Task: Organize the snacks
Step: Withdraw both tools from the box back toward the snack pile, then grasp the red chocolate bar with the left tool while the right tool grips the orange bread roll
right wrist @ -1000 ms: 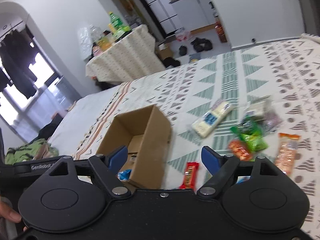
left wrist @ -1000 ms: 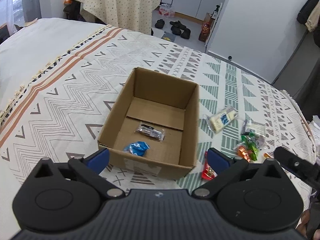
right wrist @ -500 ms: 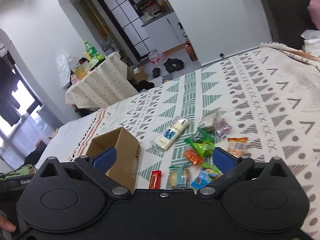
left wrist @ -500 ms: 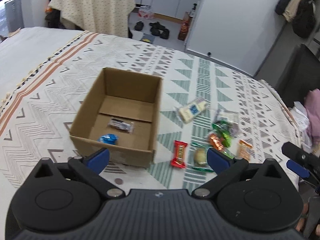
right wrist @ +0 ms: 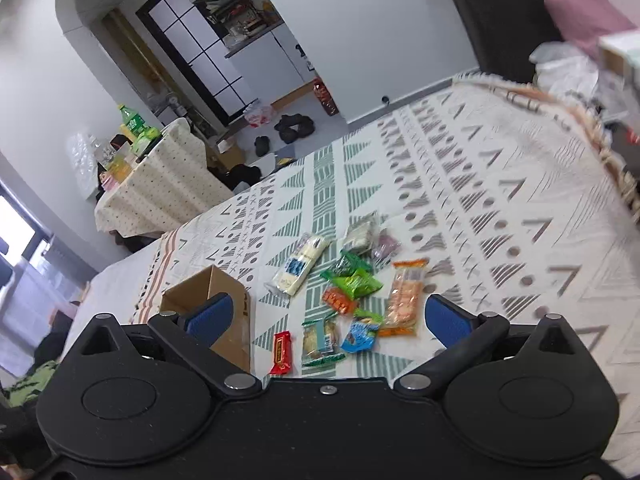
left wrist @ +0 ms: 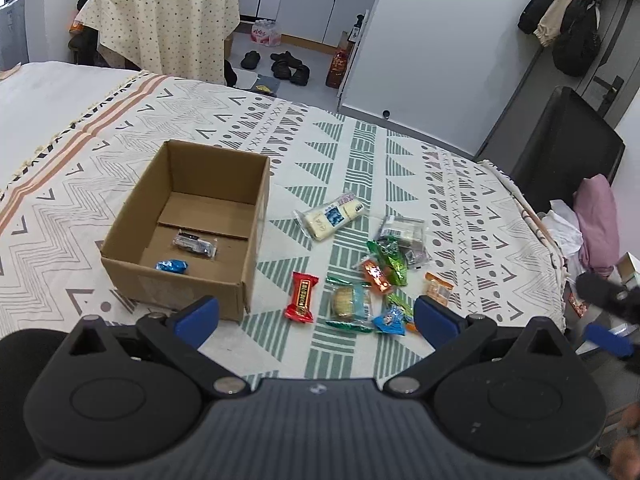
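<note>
An open cardboard box (left wrist: 132, 236) (right wrist: 236, 292) sits on the patterned bedspread. It holds a small blue packet (left wrist: 172, 267) and a dark clear-wrapped snack (left wrist: 195, 243). To its right lie several loose snacks: a red bar (left wrist: 302, 296) (right wrist: 281, 352), a green-edged cracker pack (left wrist: 349, 302) (right wrist: 320, 342), a blue packet (left wrist: 389, 320) (right wrist: 360, 334), an orange pack (right wrist: 404, 300), green and orange packets (left wrist: 386, 264) and a white pack (left wrist: 332, 218) (right wrist: 298, 266). My left gripper (left wrist: 316, 316) is open and empty, above the bed's near side. My right gripper (right wrist: 326, 316) is open and empty, above the snacks.
The bed's right edge (left wrist: 532, 220) has a dark chair (left wrist: 568, 136) and pink cloth (left wrist: 598, 220) beyond it. A cloth-covered table (left wrist: 164, 24) and shoes (left wrist: 286, 66) stand on the floor past the bed's far end.
Both grippers have pulled back, up and to the right. The box now sits further left and smaller in both views, and more of the loose snacks show.
</note>
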### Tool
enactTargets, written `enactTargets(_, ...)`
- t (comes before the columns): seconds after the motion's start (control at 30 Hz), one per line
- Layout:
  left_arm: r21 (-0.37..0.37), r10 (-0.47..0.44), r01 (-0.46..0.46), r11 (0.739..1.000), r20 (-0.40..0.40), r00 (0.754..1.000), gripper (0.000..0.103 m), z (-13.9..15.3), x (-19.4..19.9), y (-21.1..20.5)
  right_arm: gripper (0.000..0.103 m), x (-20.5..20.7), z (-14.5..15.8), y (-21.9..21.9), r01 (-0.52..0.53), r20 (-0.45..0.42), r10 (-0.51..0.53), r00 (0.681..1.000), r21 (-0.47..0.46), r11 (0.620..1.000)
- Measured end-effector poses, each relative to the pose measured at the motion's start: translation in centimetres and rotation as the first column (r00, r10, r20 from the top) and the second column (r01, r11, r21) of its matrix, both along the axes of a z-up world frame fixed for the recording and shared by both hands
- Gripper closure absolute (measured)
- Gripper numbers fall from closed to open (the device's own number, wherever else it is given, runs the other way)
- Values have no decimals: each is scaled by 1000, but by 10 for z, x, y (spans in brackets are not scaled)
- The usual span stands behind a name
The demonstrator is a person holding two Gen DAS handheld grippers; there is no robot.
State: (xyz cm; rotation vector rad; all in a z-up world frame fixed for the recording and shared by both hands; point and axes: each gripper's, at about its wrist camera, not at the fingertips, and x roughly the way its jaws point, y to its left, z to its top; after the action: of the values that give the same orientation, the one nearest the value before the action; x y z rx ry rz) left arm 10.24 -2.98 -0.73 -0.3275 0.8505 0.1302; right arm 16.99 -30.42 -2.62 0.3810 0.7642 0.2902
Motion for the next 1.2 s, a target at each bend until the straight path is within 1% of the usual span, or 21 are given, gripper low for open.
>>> enactTargets(0.07,-1,5,-5,1000,-3,1000,0,-1,-1,-1,0,-5,12,3,-15,20,15,1000,-29,999)
enactTargets(0.13,-9,5,-5,1000,-9,1000,0,-2,-1,-2,0,-8,19,5,-36,30,37,999,-33,999)
enactTargets(0.23,-16,-1,0,1000,-13,1000,0,-5,0,-3,0,-7,19,6,-57,37,59,998,-51,997)
enactTargets(0.3,-7,1,-1,1000,-13,1000,0,-6,1,-5,0,-2,15,5,-50,30,52,998,-57,997)
enactTargets(0.37,-23,5,-5,1000,-2,1000,0,-9,2,-5,0,3,11,5,-43,30,45,999,-69,997)
enactTargets(0.47,-37,4,-5,999,-14,1000,0,-12,8,-5,0,11,2,3,-61,18,62,998,-54,997)
enactTargets(0.6,-49,20,-20,999,-8,1000,0,-15,19,-2,0,27,-15,-3,-58,-28,57,998,-44,997)
enactTargets(0.77,-80,33,-34,996,-9,999,1,-28,36,0,0,48,-33,-5,-78,-62,76,995,-42,996)
enactTargets(0.87,-68,35,-37,997,-19,999,3,-38,45,-4,1,62,-44,-6,-81,-72,78,994,-35,996)
enactTargets(1.0,-50,28,-29,998,-34,999,3,-53,54,-11,8,77,-65,-9,-75,-104,74,992,-6,997)
enactTargets(1.03,-41,28,-29,999,-35,999,3,-57,56,-12,8,78,-70,-11,-73,-112,72,991,-1,997)
enactTargets(1.1,-28,26,-27,999,-37,999,7,-64,61,-16,9,81,-81,-15,-68,-128,69,989,16,998)
enactTargets(1.13,-21,30,-31,999,-41,999,11,-69,63,-17,14,83,-87,-16,-64,-138,68,988,29,998)
enactTargets(1.17,-14,32,-33,999,-45,998,14,-73,65,-20,16,84,-93,-18,-61,-149,66,987,38,997)
enactTargets(1.2,-4,37,-37,999,-46,998,15,-77,67,-21,20,85,-98,-19,-57,-159,63,985,42,998)
